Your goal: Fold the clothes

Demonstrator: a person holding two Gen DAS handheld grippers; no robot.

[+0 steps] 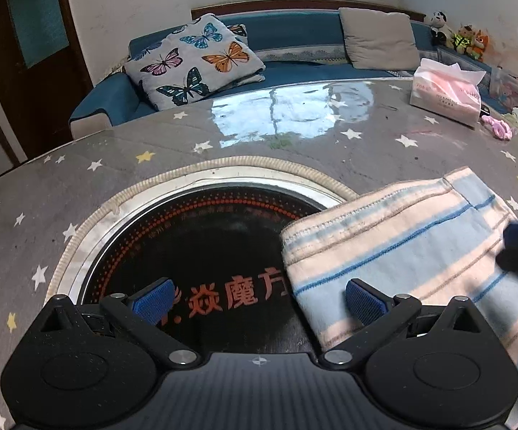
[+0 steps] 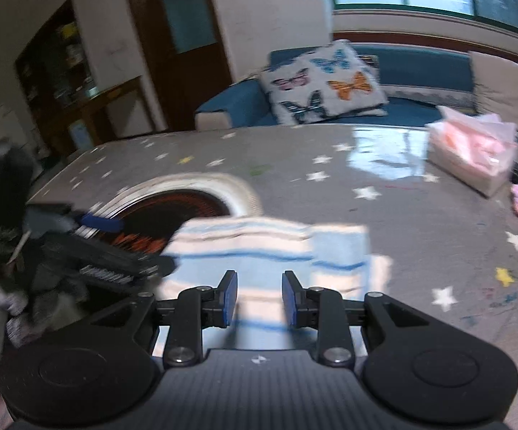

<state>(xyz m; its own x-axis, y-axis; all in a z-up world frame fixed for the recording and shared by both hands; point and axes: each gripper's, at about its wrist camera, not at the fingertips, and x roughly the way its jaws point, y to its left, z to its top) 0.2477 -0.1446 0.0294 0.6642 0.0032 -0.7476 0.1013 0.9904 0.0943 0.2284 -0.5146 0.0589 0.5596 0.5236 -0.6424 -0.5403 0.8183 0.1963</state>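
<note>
folded striped garment (image 1: 413, 254) lies flat on the star-print tablecloth (image 1: 294, 143), its hemmed left edge overlapping the rim of the round inset cooktop (image 1: 201, 251). left gripper (image 1: 259, 302) spread wide, empty, one pad above the garment's near corner. right gripper (image 2: 260, 299) parted, holding nothing, above the cloth's near edge. tissue pack (image 1: 445, 95) far right; bare cloth between.

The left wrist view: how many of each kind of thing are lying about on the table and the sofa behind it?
Striped cloth: 1
Tissue pack: 1
Pink hair tie: 1
Cushions, butterfly cushion and beige cushion: 2
Soft toys, panda, bear, orange toy: 3
Total: 8
</note>
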